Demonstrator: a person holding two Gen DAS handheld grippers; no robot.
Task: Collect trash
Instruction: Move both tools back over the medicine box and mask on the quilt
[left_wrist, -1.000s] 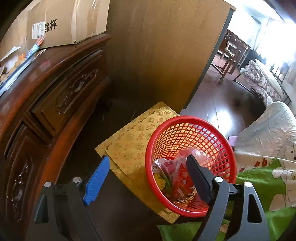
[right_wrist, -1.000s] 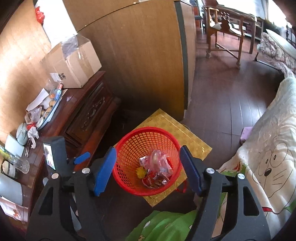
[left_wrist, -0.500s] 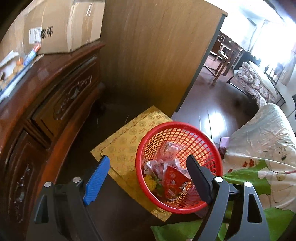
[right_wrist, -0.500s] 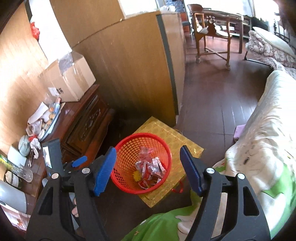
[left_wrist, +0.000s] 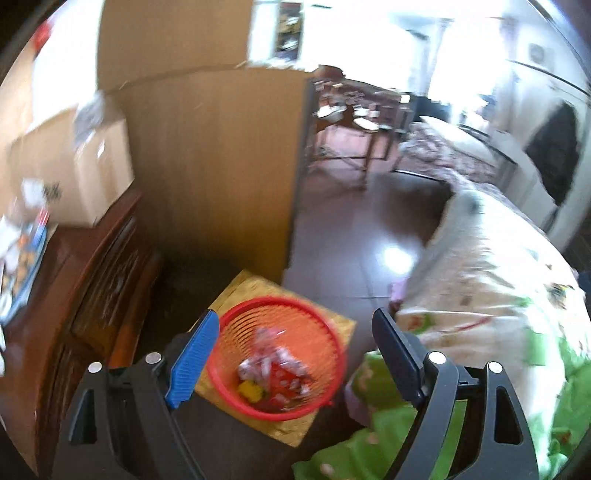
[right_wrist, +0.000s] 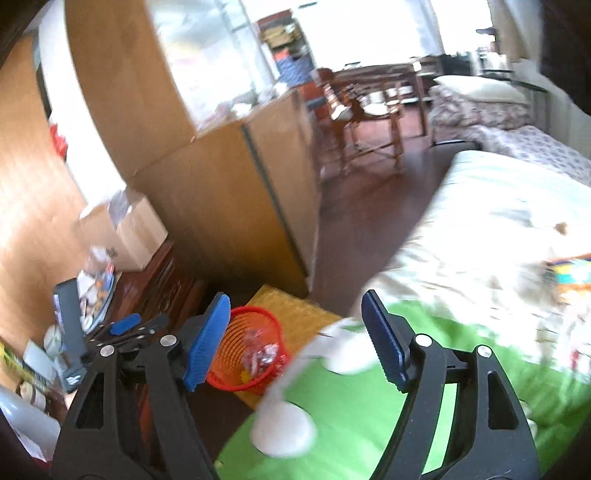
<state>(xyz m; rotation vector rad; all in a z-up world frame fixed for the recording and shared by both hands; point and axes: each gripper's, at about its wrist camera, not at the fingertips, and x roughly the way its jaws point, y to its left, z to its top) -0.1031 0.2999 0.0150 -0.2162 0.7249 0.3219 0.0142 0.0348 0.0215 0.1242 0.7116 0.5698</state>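
Dark floor (left_wrist: 373, 229): gold mat (left_wrist: 258, 295) on it, red basket (left_wrist: 273, 354) on mat.

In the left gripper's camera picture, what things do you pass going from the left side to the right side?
Cardboard box → dark wooden cabinet → red basket with wrappers → bed with the green and white blanket.

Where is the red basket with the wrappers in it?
The red basket stands on the floor on a gold mat, low in both views, between the dark wooden cabinet and the green bedspread.
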